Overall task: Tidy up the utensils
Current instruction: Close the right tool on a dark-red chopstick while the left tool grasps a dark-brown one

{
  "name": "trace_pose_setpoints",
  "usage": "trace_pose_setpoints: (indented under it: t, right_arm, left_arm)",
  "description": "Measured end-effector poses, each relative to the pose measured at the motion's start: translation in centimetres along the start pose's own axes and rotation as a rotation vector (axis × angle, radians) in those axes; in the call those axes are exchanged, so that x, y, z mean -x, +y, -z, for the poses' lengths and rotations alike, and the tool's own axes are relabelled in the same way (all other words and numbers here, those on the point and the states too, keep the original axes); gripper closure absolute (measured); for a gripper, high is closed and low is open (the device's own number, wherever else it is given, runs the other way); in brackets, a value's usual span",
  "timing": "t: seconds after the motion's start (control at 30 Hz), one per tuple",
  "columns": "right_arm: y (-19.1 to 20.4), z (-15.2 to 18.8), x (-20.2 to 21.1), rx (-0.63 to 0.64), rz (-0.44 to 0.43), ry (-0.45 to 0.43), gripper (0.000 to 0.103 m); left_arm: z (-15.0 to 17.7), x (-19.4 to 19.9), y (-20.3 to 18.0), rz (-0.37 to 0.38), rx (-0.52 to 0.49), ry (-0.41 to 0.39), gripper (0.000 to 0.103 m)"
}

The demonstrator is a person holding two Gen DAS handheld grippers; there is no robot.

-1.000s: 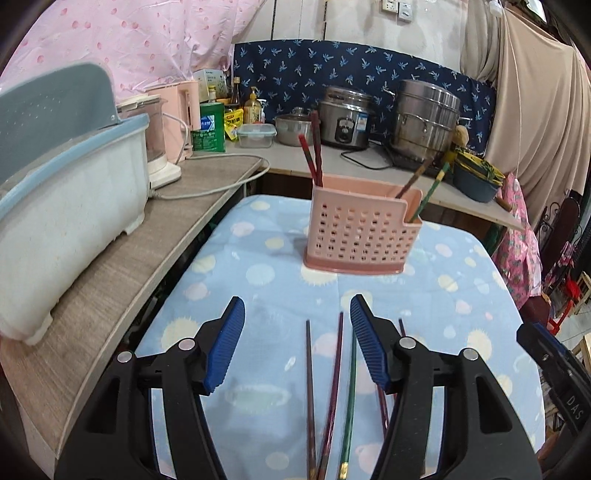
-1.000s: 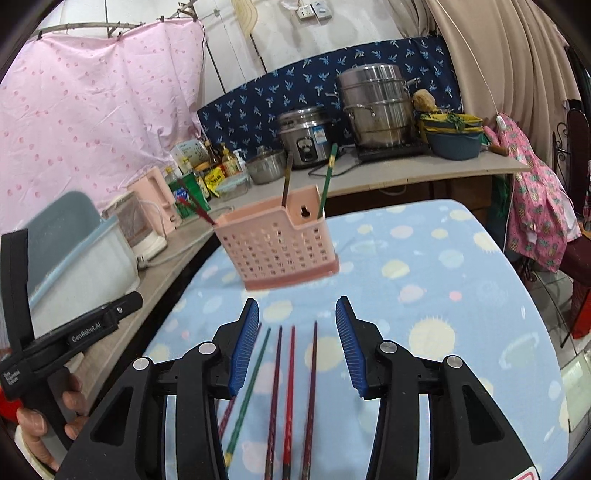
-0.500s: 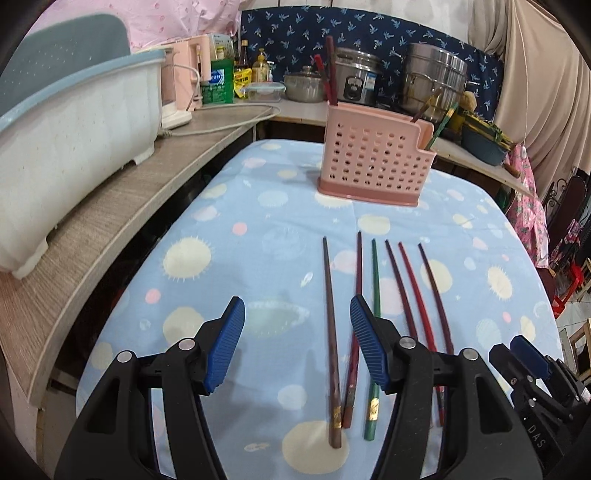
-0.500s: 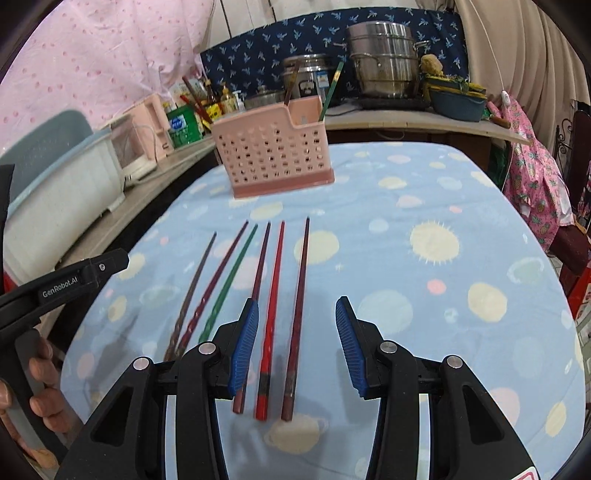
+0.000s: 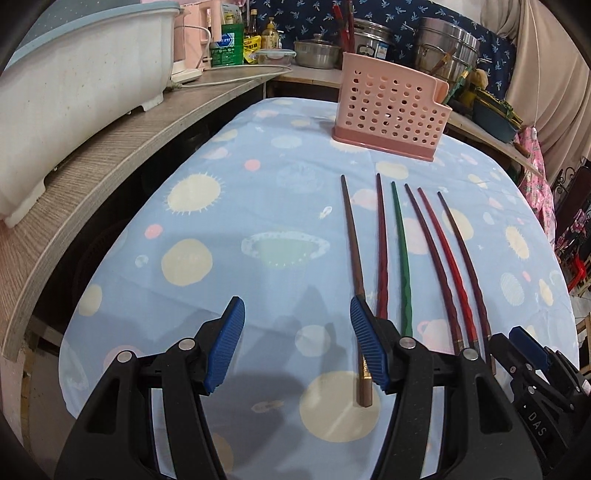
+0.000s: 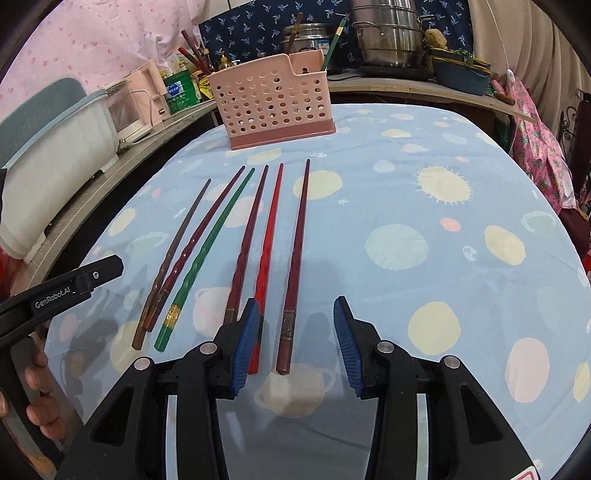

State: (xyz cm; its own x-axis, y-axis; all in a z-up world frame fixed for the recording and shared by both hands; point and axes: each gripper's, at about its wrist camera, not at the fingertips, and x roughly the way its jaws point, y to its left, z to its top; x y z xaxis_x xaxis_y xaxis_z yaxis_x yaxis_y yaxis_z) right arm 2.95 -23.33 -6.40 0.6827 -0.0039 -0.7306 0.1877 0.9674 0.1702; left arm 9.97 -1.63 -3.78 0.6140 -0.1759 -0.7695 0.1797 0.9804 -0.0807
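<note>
Several chopsticks lie side by side on the blue patterned tablecloth (image 5: 229, 236): brown (image 5: 352, 240), dark red, green (image 5: 400, 243), maroon, bright red (image 6: 267, 240) and dark maroon (image 6: 297, 240). A pink perforated holder (image 5: 388, 110) (image 6: 277, 107) stands behind their tips, with a few chopsticks in it. My left gripper (image 5: 297, 332) is open low over the cloth, and the brown chopstick's thick end lies under its right finger. My right gripper (image 6: 295, 332) has its jaws closing. The dark maroon chopstick's thick end lies between them, untouched by the pads.
A wooden counter (image 5: 110, 147) runs along the table's left side with a white and blue tub (image 5: 74, 74) on it. Bottles, a rice cooker (image 6: 306, 37) and steel pots (image 6: 388, 33) stand behind. A hand (image 6: 37, 406) holds the left gripper at the near left.
Both grippers have come down and tilted toward the table. The chopsticks' thick ends now sit at the fingertips, and the holder has slid toward the top of both views.
</note>
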Motion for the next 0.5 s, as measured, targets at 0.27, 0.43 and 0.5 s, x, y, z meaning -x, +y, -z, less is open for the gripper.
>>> trace_pose_setpoints:
  t: [0.27, 0.43, 0.5]
  right_arm:
    - [0.2, 0.5, -0.6, 0.011, 0.01, 0.025, 0.083]
    - [-0.1, 0.6, -0.6, 0.004, 0.016, 0.025, 0.09]
    - [-0.3, 0.6, -0.6, -0.002, 0.015, 0.025, 0.094]
  left_arm:
    - [0.3, -0.4, 0.0, 0.007, 0.008, 0.018, 0.046]
    - [0.4, -0.5, -0.7, 0.016, -0.006, 0.022, 0.045]
    - [0.5, -0.7, -1.0, 0.016, -0.014, 0.026, 0.045]
